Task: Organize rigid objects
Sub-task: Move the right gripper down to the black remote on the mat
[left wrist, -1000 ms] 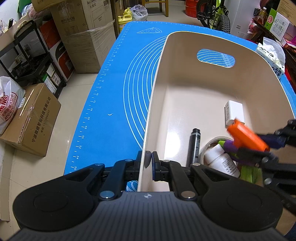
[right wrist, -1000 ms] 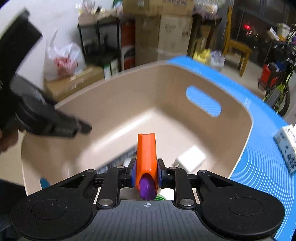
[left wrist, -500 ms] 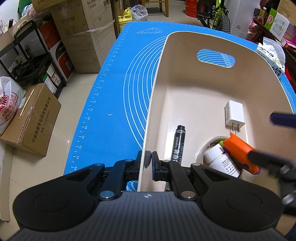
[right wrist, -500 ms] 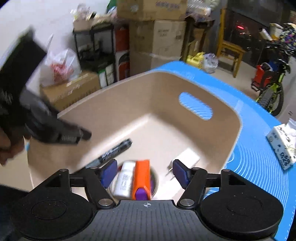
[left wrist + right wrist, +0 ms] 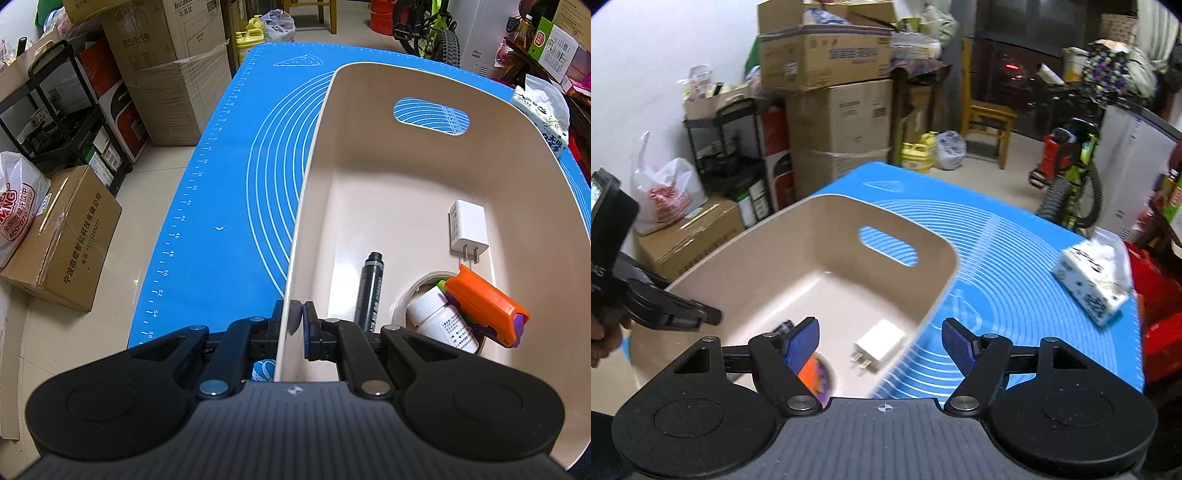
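Pinched tight on the near wall of the beige bin (image 5: pixel 317 155), the left gripper (image 5: pixel 298 320) has one pad outside the rim and one inside. Across from it, the right gripper (image 5: pixel 881 341) stands with its blue pads spread wide and nothing between them; its jaws have just been opening, and it sits above the bin's right rim.

Inside the bin, near the clamped wall, a black marker (image 5: pixel 370 290) lies lengthwise on the floor. Beside it a roll of tape (image 5: pixel 415 286) holds a white pill bottle (image 5: pixel 443 323), and the orange and purple toy (image 5: pixel 484 308) rests tilted across the roll and bottle. It is a blocky orange piece with a purple end and a bit of green showing at its far tip. A white charger (image 5: pixel 467 227) lies beyond them, prongs toward the toy.

A second ago the toy was gripped between the right gripper's pads over the bin; now it lies loose inside, and that gripper has drawn back and up, out of the left camera's sight. The marker has also shifted.

The bin sits on a blue mat (image 5: pixel 221 206), with a tissue pack (image 5: pixel 1091 282) off to the right.
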The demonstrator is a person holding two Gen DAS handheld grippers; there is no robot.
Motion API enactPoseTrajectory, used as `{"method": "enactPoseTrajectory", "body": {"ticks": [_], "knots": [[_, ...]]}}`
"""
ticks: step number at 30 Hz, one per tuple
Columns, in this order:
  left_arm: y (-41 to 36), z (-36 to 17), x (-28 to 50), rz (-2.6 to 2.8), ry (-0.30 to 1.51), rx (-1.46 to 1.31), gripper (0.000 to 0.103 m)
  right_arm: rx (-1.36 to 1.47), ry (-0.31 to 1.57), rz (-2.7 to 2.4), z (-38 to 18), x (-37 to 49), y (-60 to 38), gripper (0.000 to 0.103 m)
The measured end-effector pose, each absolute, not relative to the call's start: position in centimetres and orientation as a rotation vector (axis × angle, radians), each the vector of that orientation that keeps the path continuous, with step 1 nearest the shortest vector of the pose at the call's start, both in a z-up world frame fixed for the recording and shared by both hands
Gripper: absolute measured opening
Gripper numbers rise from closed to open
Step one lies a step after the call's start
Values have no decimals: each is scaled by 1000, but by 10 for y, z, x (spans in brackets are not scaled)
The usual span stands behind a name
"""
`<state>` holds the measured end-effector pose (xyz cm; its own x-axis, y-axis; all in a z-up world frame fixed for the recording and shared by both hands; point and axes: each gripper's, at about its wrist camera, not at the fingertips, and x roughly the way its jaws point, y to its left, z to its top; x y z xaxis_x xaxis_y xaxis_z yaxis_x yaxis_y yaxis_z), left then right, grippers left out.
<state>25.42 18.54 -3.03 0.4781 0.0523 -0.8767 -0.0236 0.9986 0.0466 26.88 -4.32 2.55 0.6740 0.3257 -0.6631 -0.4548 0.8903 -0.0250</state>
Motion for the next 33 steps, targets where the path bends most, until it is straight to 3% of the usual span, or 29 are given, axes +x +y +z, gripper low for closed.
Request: {"method": "enactPoseTrajectory", "body": {"ticks": [8,18,33], "knots": [[185,-30,254,47,1071,30,10,-161,730,311,12,266,-89,79],[186,-30,254,46,1071,28,10,-65,865,116,-44,267,-131,79],[186,-30,254,45,1070,26,10,248,1037,-148,-102,253,-145,77]]}}
